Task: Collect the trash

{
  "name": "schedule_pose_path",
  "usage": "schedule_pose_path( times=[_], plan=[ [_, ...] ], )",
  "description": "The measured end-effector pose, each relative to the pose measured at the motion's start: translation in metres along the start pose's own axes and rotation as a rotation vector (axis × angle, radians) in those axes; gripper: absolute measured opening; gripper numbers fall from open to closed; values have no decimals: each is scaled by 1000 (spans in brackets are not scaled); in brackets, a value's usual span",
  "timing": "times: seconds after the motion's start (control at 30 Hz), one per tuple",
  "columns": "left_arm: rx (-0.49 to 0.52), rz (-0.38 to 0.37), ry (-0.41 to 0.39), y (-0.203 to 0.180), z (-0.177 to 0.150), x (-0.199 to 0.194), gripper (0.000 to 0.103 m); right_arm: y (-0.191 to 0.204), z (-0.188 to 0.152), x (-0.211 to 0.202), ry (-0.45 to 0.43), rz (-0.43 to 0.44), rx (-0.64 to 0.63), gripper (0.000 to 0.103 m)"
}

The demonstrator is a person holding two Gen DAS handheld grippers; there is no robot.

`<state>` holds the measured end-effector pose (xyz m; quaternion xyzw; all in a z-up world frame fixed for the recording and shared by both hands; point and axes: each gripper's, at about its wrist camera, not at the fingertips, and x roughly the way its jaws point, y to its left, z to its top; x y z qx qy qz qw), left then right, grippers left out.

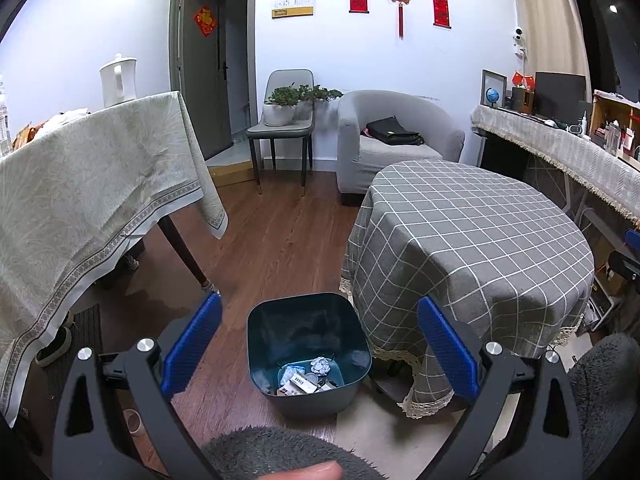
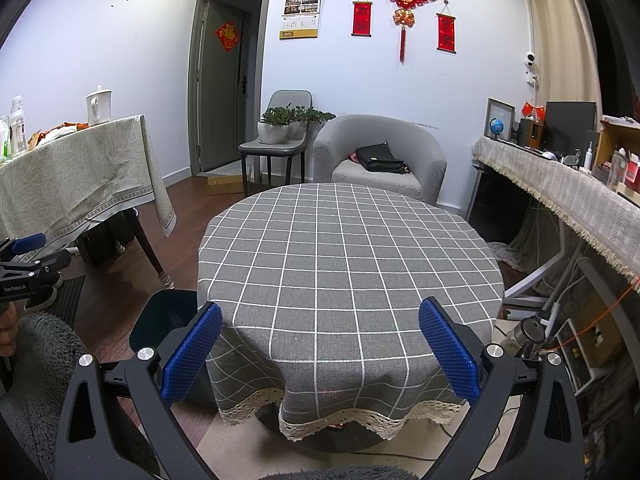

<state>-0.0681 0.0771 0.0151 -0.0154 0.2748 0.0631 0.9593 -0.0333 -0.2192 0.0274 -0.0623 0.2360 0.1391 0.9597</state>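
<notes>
Beside the checked round table (image 2: 348, 256), a dark bin (image 1: 308, 348) holding wrappers sits under the left gripper (image 1: 318, 344), while the right gripper (image 2: 320, 348) hangs over the cloth, both spread wide and empty.

fingers (image 1: 192, 344): blue textured pads on black arms
screws (image 2: 146, 354): round, silver
sleeve (image 2: 36, 360): grey, fuzzy fleece
marking: white lettering, black frame

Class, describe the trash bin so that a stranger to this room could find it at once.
Find the round table under its grey checked cloth. On the wooden floor at its left foot stands the trash bin: dark teal, open-topped, squarish, with crumpled paper and wrappers inside.
</notes>
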Motion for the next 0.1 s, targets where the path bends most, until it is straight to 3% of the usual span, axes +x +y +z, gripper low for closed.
schedule_pose_path(
  times=[0.1],
  plan=[
    [1,0,1,1,0,0,100,0,0,0,0,0,0,100]
  ],
)
